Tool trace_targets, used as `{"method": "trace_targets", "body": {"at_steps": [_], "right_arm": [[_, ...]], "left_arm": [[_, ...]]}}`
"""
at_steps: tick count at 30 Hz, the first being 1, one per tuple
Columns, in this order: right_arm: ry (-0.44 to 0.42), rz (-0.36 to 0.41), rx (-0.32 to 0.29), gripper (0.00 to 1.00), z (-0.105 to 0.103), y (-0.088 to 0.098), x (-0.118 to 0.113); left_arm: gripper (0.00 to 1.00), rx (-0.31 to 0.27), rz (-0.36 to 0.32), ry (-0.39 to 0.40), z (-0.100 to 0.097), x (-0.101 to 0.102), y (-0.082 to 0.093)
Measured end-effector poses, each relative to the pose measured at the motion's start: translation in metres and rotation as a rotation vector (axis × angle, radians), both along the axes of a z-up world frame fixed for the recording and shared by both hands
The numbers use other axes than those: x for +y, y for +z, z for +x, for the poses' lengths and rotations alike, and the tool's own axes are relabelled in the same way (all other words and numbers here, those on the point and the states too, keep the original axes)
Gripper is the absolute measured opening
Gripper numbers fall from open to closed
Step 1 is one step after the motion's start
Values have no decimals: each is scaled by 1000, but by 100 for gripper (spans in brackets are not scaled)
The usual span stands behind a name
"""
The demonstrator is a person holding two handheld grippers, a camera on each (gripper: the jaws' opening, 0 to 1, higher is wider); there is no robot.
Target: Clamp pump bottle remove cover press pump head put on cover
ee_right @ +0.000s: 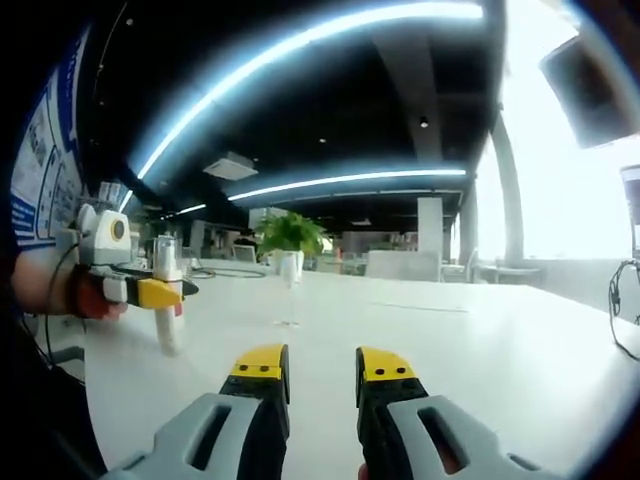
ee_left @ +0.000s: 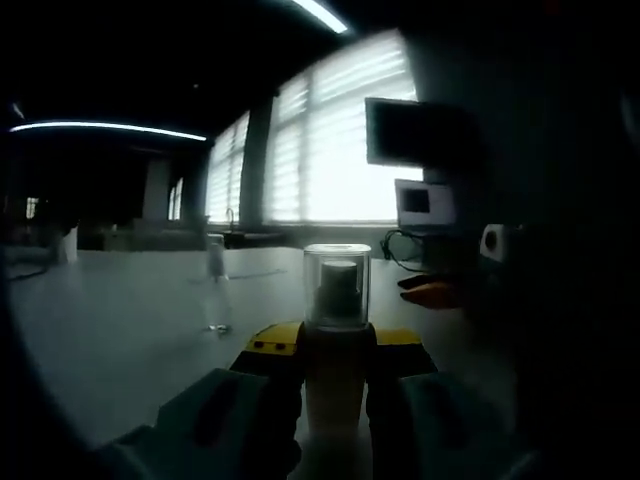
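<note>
white table (ee_right: 480, 350) | left hand-held gripper (ee_left: 333, 375) clamps pump bottle (ee_left: 336, 340) | right hand-held gripper (ee_right: 323, 375) parted, empty

Clear cover (ee_left: 337, 285) on a pale pump bottle (ee_left: 333, 385), yellow-tipped black fingers (ee_right: 262, 375), white table (ee_right: 480, 350)

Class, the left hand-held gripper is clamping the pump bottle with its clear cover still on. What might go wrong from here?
1. The left hand-held gripper holds the bottle low on its body, so pulling the cover may tilt it.
2. The right hand-held gripper looks barely open; it may knock the cover instead of gripping it.
</note>
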State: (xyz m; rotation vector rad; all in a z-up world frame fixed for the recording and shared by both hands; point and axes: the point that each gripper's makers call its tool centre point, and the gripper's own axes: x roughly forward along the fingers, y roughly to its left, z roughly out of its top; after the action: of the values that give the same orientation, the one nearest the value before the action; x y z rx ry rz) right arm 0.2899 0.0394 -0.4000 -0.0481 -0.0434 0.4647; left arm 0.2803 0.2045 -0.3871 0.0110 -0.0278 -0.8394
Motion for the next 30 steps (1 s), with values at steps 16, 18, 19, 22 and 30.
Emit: {"method": "trace_targets", "body": {"at_steps": [16, 18, 19, 22, 30], "right_arm": [[-2, -14, -2, 21, 0, -1, 1], [-3, -12, -1, 21, 0, -1, 0], [-3, -12, -1, 21, 0, -1, 0], [-3, -14, -2, 21, 0, -1, 1], [-4, -18, -1, 21, 0, -1, 0]], "left_arm": [[18, -8, -45, -14, 5, 4, -1], [18, -8, -46, -8, 5, 4, -1], [18, -6, -48, -8, 5, 4, -1], [18, -6, -48, -8, 5, 2, -1], [17, -21, -59, -3, 7, 0, 3]]}}
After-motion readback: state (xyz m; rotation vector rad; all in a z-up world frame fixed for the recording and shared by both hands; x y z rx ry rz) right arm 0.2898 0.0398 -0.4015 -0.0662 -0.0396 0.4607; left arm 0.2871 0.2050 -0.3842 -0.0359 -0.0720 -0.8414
